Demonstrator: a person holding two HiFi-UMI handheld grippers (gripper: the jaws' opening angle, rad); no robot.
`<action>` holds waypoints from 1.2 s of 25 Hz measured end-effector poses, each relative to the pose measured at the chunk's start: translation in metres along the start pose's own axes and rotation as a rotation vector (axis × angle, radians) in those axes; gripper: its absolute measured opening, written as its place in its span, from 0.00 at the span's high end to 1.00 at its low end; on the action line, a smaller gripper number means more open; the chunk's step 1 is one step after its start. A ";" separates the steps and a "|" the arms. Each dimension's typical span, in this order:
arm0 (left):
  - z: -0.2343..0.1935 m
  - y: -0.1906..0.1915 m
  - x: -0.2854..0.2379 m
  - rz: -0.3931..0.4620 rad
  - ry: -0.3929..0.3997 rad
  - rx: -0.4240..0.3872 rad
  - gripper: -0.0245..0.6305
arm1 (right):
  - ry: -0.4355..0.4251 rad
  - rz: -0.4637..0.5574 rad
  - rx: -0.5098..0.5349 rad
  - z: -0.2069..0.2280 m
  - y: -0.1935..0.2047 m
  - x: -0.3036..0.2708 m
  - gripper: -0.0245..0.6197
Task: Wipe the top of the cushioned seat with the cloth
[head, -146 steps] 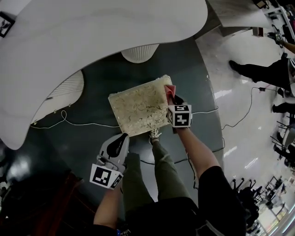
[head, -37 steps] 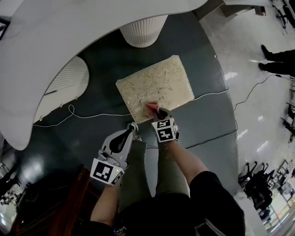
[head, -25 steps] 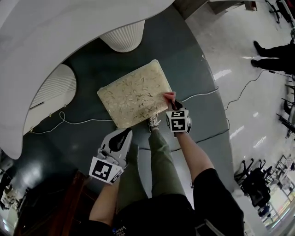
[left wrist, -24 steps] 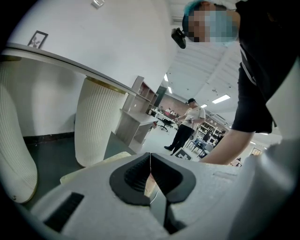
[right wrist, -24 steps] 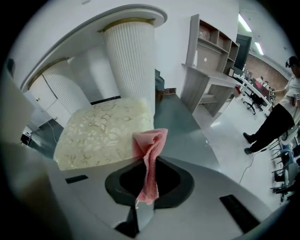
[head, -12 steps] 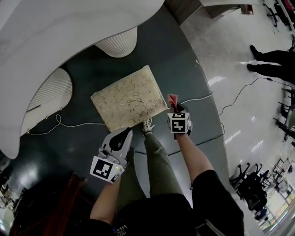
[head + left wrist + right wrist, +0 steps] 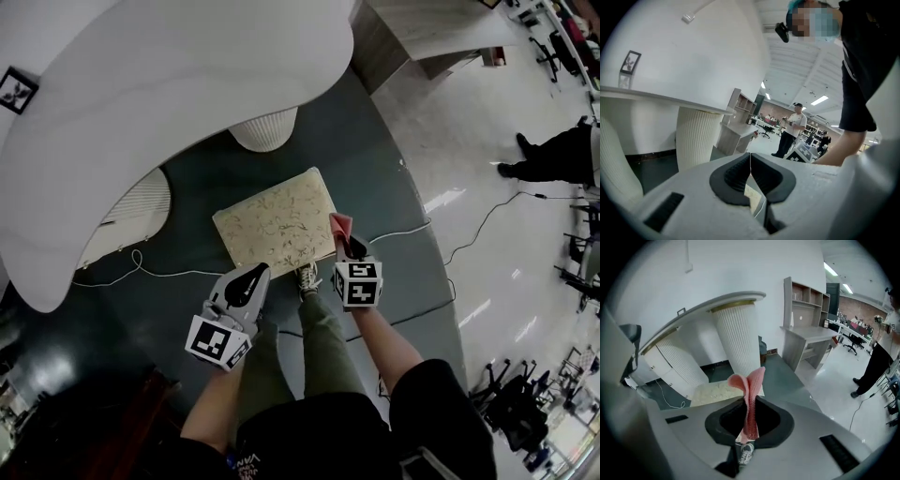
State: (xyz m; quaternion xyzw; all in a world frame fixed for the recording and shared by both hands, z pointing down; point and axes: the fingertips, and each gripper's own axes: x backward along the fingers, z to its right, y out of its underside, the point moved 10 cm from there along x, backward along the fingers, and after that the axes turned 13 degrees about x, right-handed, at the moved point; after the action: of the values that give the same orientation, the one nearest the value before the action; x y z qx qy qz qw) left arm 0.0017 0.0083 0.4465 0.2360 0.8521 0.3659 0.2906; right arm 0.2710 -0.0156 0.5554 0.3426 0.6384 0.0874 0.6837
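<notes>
**Cloth (image 7: 751, 390) coming up off the cushioned seat (image 7: 275, 221)**

Right gripper (image 7: 349, 246) is backing away from the seat. A second or so ago it was dragging the cloth along the seat's near edge. Now it's hanging just off the seat's near right corner, with the pink cloth poking upward. As far as the head view shows, the cloth isn't touching the fabric at all. The jaws are pinching the cloth around its middle, with the folded end sticking out above them.

Left gripper (image 7: 246, 281) is idling off the seat's near side, jaws pressed together on nothing.

So it's looking like one wiping stroke is ending. Either the person is wrapping up or resetting for another pass. If it's another pass, the cloth is going to need to come back down flat on the seat, probably toward its far side.
</notes>
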 end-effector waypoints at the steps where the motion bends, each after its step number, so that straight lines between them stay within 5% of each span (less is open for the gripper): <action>1: -0.001 -0.006 0.005 0.006 0.000 -0.011 0.93 | -0.002 0.022 -0.005 -0.006 -0.009 0.008 0.92; 12: 0.009 -0.058 0.073 0.050 0.039 -0.105 0.93 | -0.026 0.263 -0.061 -0.063 -0.088 0.109 0.92; 21: 0.021 -0.087 0.121 0.075 0.099 -0.221 0.93 | -0.021 0.387 -0.074 -0.105 -0.120 0.175 0.92; 30: 0.030 -0.105 0.189 0.103 0.091 -0.236 0.93 | -0.037 0.462 -0.037 -0.152 -0.135 0.235 0.92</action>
State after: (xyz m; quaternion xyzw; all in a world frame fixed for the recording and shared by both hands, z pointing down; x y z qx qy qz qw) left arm -0.1341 0.0736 0.2885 0.2269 0.8021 0.4885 0.2580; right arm 0.1259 0.0687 0.2933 0.4685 0.5287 0.2471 0.6633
